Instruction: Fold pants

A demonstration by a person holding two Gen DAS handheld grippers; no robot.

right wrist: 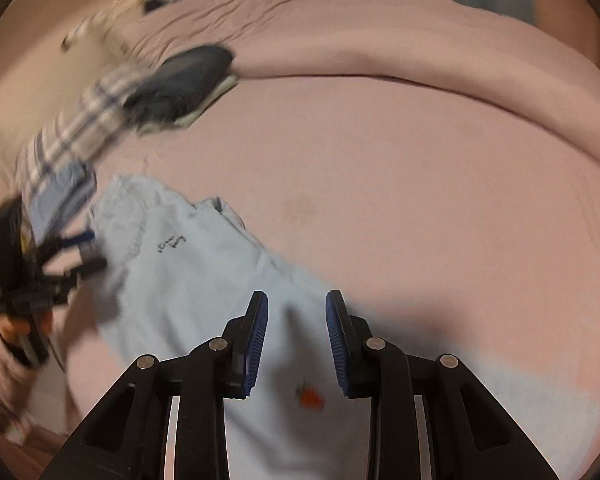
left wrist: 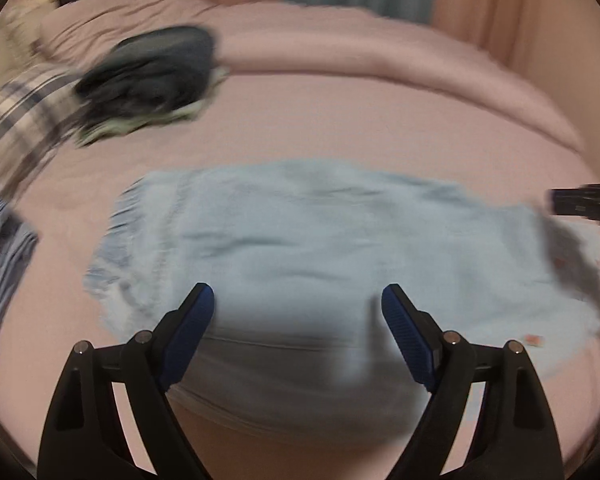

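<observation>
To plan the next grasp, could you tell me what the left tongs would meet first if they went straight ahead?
Most likely the light blue pants: the open left tongs point right at them, though blur hides the depth.

Matt cloth pants, pink cloth sheet

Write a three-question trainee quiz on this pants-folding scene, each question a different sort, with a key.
1. True or false: the left gripper is shut on the pants.
2. Multiple choice: the dark clothes lie on (A) the floor, (B) the pink bed, (C) the pants.
3. Fill in: the right gripper hangs open over the pants near a small ____ tag.

Key: 1 false, both its fingers stand wide apart with nothing between them; 2 B; 3 orange.
</observation>
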